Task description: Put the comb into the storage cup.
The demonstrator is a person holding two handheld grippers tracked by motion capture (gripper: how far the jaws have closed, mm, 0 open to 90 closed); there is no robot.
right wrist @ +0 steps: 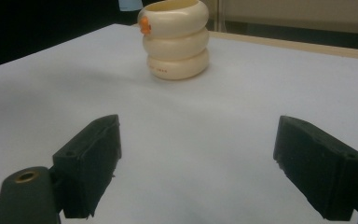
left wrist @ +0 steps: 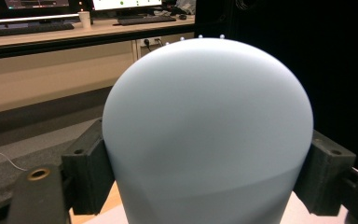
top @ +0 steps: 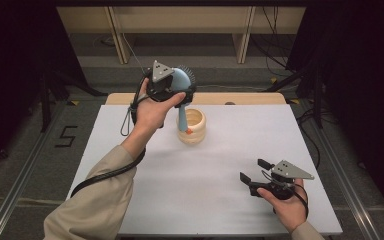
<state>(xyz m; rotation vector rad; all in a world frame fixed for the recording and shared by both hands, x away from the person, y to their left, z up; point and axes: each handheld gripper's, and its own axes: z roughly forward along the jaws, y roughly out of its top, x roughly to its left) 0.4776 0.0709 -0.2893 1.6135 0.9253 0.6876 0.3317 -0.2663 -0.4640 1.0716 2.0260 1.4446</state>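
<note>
High view, left to right: left gripper (top: 179,86) was raised above the far part of the white table (top: 145,200), jaws clamped on the rounded head of a pale blue brush (top: 181,80). Brush handle hung down into the cream ribbed holder (top: 195,131), which stood upright on the table. Right gripper (top: 254,170) sat low near the front right, jaws wide apart, nothing between them.

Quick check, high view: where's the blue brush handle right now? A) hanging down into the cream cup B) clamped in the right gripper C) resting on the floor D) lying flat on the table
A: the left gripper grips the brush by its head, and the handle hangs down into the cream cup.
</note>
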